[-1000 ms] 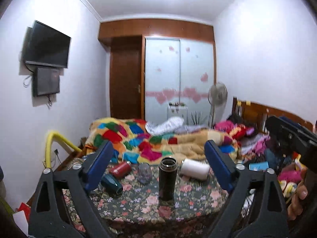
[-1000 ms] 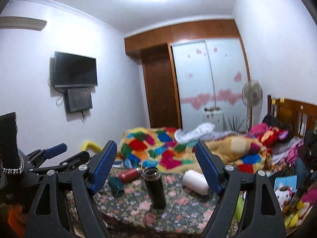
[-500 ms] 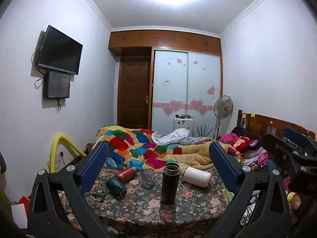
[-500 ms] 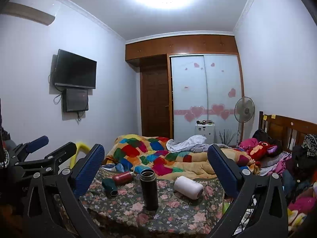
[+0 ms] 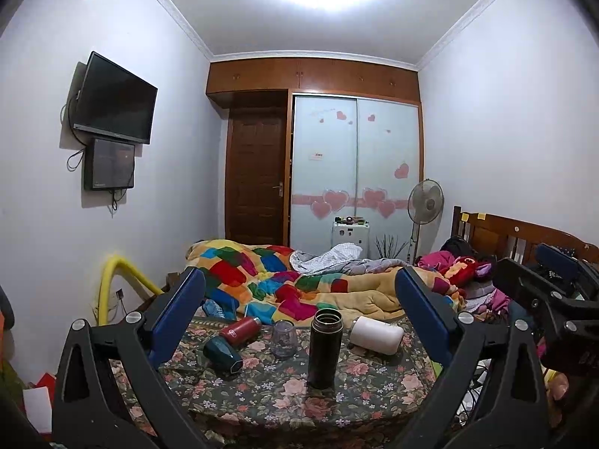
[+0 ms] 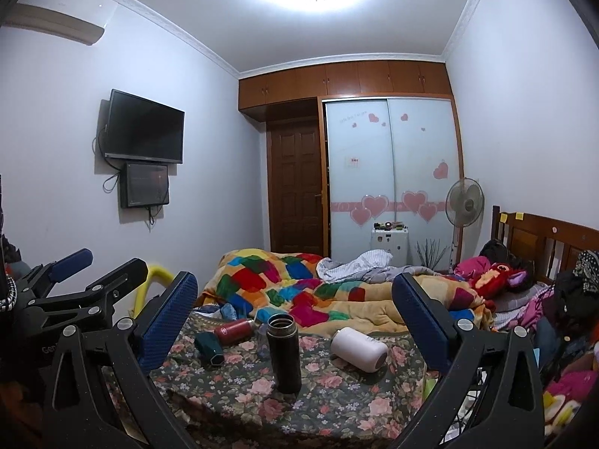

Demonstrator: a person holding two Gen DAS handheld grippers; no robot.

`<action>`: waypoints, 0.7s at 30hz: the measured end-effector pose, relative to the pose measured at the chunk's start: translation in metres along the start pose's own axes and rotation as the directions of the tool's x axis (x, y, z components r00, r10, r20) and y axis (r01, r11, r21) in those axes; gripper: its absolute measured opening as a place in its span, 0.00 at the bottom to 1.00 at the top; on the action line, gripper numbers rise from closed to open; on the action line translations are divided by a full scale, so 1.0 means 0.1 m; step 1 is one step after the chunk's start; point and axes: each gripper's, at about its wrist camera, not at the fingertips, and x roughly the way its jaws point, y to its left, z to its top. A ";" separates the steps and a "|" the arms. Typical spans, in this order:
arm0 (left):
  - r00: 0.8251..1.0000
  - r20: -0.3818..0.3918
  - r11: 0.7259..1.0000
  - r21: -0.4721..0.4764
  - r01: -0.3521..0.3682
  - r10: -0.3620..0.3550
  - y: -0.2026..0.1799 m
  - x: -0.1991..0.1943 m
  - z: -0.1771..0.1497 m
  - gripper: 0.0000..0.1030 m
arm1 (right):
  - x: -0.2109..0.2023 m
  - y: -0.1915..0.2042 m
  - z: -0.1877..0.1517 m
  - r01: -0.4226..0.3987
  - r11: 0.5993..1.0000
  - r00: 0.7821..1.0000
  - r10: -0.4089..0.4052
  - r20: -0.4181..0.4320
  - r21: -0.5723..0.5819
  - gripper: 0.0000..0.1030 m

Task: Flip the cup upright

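Both grippers were wide open, holding nothing, up above the counter w/ the cups.

Left gripper (image 5: 299, 316) & right gripper (image 6: 294, 316) sat low in each frame, blue pads spread far apart. On the flowery counter (image 5: 367, 385), lower middle of frame: black cup (image 5: 325, 348) stood upright, mouth open on top. White cup (image 5: 376, 335) lay on its side just right of it. Red cup (image 5: 240, 330) & dark green cup (image 5: 222, 351) lay on their sides to the left. A clear glass (image 5: 283, 338) stood btwn them & the black cup. Colorful blanket (image 5: 284, 280) lay behind.
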 end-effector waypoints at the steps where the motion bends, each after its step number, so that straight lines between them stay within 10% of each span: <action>1: 1.000 0.000 1.000 0.000 0.000 0.000 0.00 0.00 0.00 0.99 | 0.00 0.00 0.00 0.000 1.000 1.000 0.000 -0.002 0.001 1.00; 21: 1.000 0.001 1.000 0.002 -0.004 0.004 -0.01 0.04 -0.01 0.99 | -0.01 -0.04 0.01 0.003 1.000 1.000 -0.003 -0.008 0.012 1.00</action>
